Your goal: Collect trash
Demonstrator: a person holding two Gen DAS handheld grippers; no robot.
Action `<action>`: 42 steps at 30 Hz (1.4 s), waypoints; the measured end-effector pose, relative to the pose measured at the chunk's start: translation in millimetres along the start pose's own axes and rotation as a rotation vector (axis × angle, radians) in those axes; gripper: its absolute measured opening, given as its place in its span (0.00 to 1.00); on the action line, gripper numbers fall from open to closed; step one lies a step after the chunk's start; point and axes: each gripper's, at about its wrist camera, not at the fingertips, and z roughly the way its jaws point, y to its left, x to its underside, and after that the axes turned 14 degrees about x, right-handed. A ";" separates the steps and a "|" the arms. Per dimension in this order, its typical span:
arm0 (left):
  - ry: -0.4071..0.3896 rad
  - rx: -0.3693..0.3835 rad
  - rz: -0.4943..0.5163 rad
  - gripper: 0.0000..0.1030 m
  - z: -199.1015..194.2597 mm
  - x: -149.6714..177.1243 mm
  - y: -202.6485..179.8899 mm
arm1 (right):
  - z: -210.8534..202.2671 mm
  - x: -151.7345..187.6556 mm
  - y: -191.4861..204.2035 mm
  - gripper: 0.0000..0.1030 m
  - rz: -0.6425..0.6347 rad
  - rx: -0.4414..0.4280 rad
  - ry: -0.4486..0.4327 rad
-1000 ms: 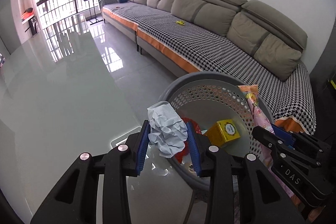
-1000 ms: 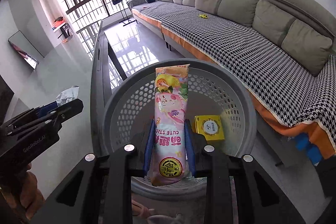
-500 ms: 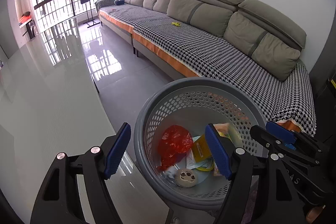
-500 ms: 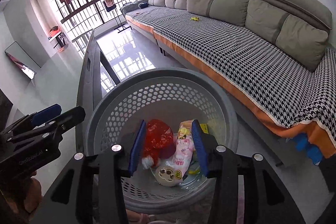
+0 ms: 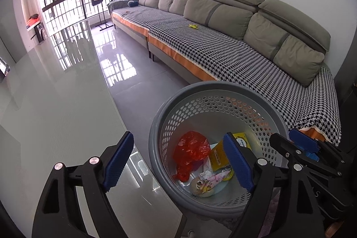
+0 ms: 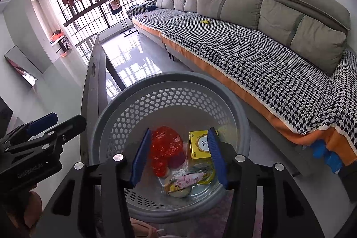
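Both claws are hanging over the grey perforated basket (image 5: 156,133) right now, and both are spread wide with nothing pinched between the blue pads. The left gripper (image 5: 178,162) straddles the basket's near rim, one pad (image 5: 119,160) out over the glossy grey table (image 5: 55,104) and the other over the inside of the basket. The right gripper (image 6: 179,157) sits more squarely above the opening, looking straight down at the pile. All the trash is at the bottom of the basket: a crumpled red plastic bag (image 6: 165,146) on the left side, a yellow box (image 6: 198,144) leaning near the far wall, and a pink snack wrapper (image 6: 189,177) lying flat beside some yellow packaging (image 6: 206,177) and a small round whitish thing (image 6: 178,192) I can't really identify. In the left wrist view the same stuff shows up, red plastic bag (image 5: 191,148) next to the yellow box (image 5: 239,139) with the pink snack wrapper (image 5: 214,177) in front. The long grey sofa (image 5: 223,15) with its houndstooth cover (image 5: 223,55) runs along the wall behind the basket, well apart from it.
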 end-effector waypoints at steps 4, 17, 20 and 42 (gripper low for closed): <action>-0.008 -0.018 -0.003 0.87 -3.4 1.3 1.1 | -1.9 1.8 3.2 0.54 -0.002 -0.003 -0.006; -0.021 -0.045 -0.006 0.91 -10.4 3.8 6.0 | -4.4 2.2 6.1 0.60 -0.006 0.012 -0.010; -0.023 -0.045 -0.006 0.92 -12.5 4.6 7.8 | -5.8 2.0 5.7 0.61 0.001 0.015 -0.009; -0.016 -0.051 -0.011 0.94 -11.9 4.0 8.9 | -3.3 2.3 4.9 0.63 0.000 0.036 -0.002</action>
